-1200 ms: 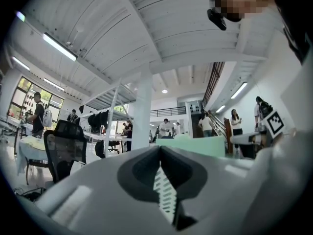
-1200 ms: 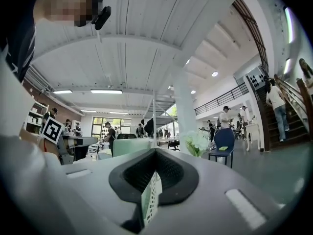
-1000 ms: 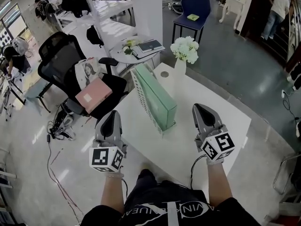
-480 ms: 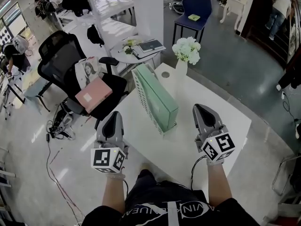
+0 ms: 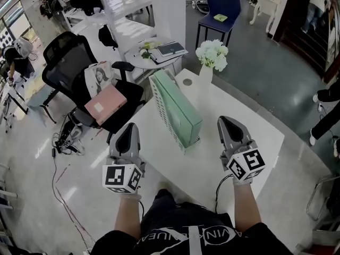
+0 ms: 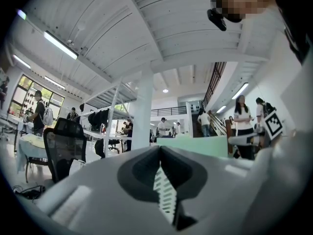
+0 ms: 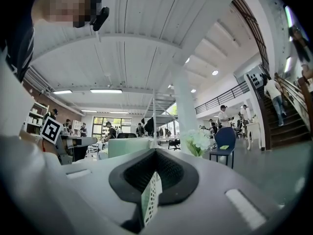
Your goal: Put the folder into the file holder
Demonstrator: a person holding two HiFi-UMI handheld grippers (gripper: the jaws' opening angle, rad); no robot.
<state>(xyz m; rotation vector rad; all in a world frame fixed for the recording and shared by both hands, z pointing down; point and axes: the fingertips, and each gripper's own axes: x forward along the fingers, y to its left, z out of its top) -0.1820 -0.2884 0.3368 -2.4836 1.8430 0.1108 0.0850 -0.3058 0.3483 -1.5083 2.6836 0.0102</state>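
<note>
A mint-green folder (image 5: pixel 182 109) stands upright on its edge inside the white perforated file holder (image 5: pixel 158 106) on the white table (image 5: pixel 241 122). Both grippers hover at the table's near edge, apart from the holder. My left gripper (image 5: pixel 128 129) sits to the holder's left and my right gripper (image 5: pixel 227 122) to its right. Each is shut with nothing held. In the left gripper view the closed left gripper (image 6: pixel 160 149) points at the folder (image 6: pixel 195 145). From the right gripper view, the right gripper (image 7: pixel 155 152) likewise faces the folder (image 7: pixel 128 146).
A vase of white flowers (image 5: pixel 211 56) stands at the table's far end. A black office chair (image 5: pixel 73 68) bearing a pink binder (image 5: pixel 105 104) is at the left, beside a small round table (image 5: pixel 139 62) with books. A blue chair (image 5: pixel 219 10) stands beyond. People walk at the right.
Both grippers stay where they were, still shut. A passer-by at the right edge has moved on.
</note>
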